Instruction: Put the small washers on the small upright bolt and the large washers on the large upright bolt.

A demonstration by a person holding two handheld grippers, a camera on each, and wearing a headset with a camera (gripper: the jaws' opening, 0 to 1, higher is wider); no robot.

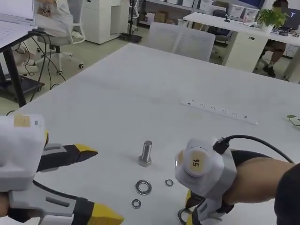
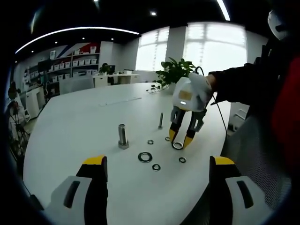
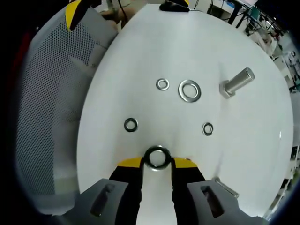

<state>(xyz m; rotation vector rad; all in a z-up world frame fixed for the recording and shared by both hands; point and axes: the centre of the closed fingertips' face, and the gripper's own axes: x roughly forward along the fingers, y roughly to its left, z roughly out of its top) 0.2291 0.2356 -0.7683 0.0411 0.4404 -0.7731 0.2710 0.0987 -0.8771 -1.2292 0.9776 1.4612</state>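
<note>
The large bolt (image 1: 146,153) stands upright mid-table, and the thin small bolt (image 2: 161,120) stands behind it. One large washer (image 1: 143,187) lies flat in front of the large bolt, with small washers (image 1: 169,182) (image 1: 136,203) around it. My right gripper (image 1: 190,216) points down at the table, its yellow tips closed against both sides of a second large washer (image 3: 157,157) that rests on the surface. My left gripper (image 2: 157,171) hovers near the table's front left, jaws wide open and holding nothing.
The white table (image 1: 140,103) carries a white power strip (image 1: 219,111) at the back right. Office chairs (image 1: 180,41) stand beyond its far edge. A mesh chair (image 3: 51,93) is close to the table's near edge. More small washers (image 3: 131,124) (image 3: 207,128) lie near my right gripper.
</note>
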